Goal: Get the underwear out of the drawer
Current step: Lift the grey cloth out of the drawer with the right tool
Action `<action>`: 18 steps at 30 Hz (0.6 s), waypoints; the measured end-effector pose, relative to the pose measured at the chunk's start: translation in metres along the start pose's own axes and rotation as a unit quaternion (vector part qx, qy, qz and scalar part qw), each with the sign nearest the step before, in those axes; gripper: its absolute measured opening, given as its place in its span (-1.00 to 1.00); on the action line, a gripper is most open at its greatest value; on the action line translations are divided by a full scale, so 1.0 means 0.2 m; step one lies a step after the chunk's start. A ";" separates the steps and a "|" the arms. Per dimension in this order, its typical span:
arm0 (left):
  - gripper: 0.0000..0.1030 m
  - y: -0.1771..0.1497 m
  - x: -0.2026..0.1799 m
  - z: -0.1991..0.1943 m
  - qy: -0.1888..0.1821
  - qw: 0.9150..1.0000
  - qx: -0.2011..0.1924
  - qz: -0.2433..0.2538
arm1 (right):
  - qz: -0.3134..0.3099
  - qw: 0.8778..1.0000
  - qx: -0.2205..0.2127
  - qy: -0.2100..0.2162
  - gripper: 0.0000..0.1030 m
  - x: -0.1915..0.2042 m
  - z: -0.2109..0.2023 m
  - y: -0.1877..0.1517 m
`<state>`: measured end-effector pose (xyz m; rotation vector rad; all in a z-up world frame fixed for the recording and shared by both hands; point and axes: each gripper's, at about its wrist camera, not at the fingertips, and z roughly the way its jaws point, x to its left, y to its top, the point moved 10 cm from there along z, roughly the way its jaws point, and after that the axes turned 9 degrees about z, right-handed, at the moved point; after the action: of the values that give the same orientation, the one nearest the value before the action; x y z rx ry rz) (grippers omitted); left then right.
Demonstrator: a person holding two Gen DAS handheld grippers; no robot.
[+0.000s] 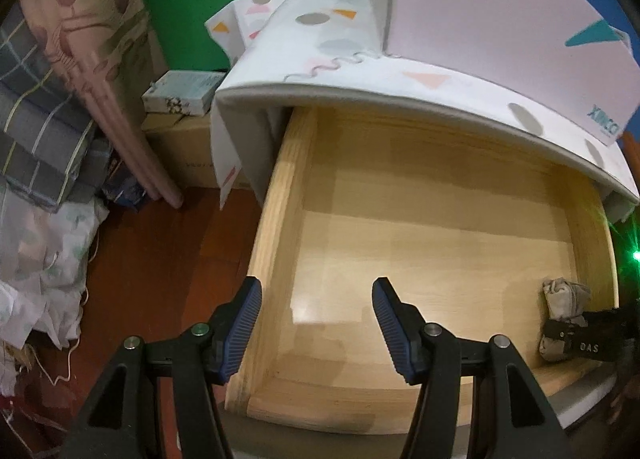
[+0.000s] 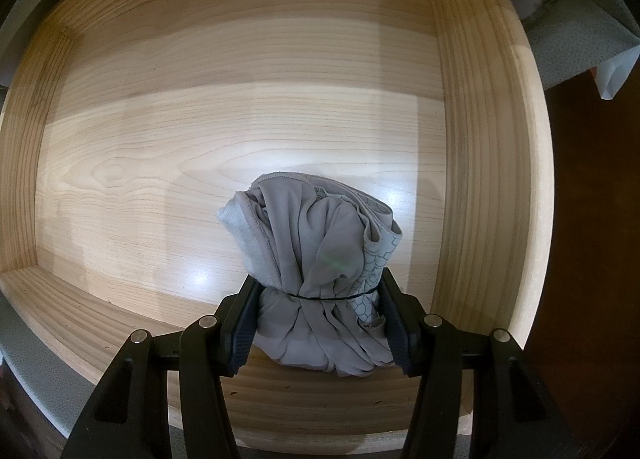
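Folded bedding [image 1: 44, 99] and a small box [image 1: 180, 93] crowd the upper left of the left wrist view, beside the patterned white cabinet top [image 1: 360, 59]. The pale, grainy wooden drawer [image 1: 420, 227] stands pulled out. The left gripper [image 1: 316, 323] hangs with jaws spread wide, holding nothing. The right gripper [image 2: 318, 323] squeezes the soft grey rolled underwear [image 2: 316, 243], apparently resting low in the drawer's lower right.

The left gripper [image 1: 316, 323] has matte black plastic arms that fork into two fingers, each lined on its inner face with a ribbed dark blue pad [image 1: 246, 323]. Round silver screws [image 1: 200, 329] sit at the finger joints, four in all. The right gripper [image 2: 318, 323] is built alike, with black arms, silver screw heads [image 2: 207, 322] and ribbed dark pads.
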<state>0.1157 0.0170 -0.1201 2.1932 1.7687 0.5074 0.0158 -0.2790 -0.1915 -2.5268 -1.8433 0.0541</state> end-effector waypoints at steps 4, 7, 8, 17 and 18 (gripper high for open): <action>0.15 -0.01 0.02 0.01 -0.007 1.000 0.004 -0.018 | 0.000 1.000 0.000 -0.001 0.01 0.00 0.00 0.00; 0.14 -0.02 0.04 0.01 -0.006 1.000 0.004 -0.027 | 0.000 1.000 -0.001 -0.002 0.01 0.00 0.00 0.00; 0.14 -0.02 0.04 0.01 -0.007 1.000 0.004 -0.029 | 0.000 1.000 -0.002 -0.002 0.01 0.00 0.00 0.00; 0.14 -0.01 0.06 0.01 -0.003 0.999 0.001 -0.035 | -0.003 1.000 -0.006 -0.007 0.00 0.01 -0.03 -0.01; 0.15 -0.01 0.06 0.01 -0.003 0.999 0.001 -0.035 | -0.004 1.000 -0.006 -0.008 0.00 0.01 -0.03 -0.01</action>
<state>0.1172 0.0285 -0.1206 2.1230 1.8357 0.4819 0.0142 -0.2756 -0.1849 -2.5339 -1.8663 0.0634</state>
